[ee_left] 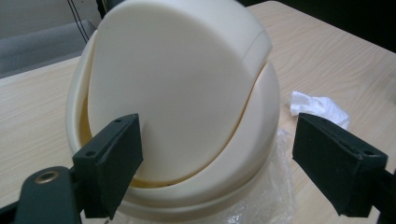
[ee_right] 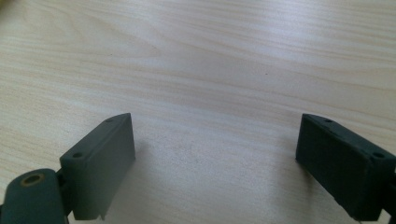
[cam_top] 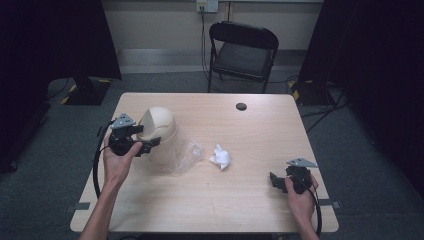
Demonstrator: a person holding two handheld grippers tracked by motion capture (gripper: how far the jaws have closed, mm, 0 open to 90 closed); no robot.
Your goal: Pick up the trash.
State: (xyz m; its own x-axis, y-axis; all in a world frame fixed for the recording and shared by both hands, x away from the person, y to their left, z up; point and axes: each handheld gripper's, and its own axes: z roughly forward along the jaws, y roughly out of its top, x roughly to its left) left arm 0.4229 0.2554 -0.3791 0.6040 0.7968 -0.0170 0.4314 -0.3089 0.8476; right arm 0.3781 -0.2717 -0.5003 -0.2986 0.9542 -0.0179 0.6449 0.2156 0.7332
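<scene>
the left gripper [ee_left: 217, 158] stood open around the cream swing-lid bin [ee_left: 177, 93], the right gripper [ee_right: 215, 163] open; the bin looked light, smooth, best held by its rim.

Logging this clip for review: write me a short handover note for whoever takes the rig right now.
Left tongs: open, jaws on either side of the cream swing-lid bin, not closed on it.
Right tongs: open, low over bare table, holding nothing.
Bin stands at the left with its clear liner bag spilling out; crumpled white tissue lies mid-table, apart from both.
Done: nothing visibly.
Probably left: tissue into bin.
</scene>
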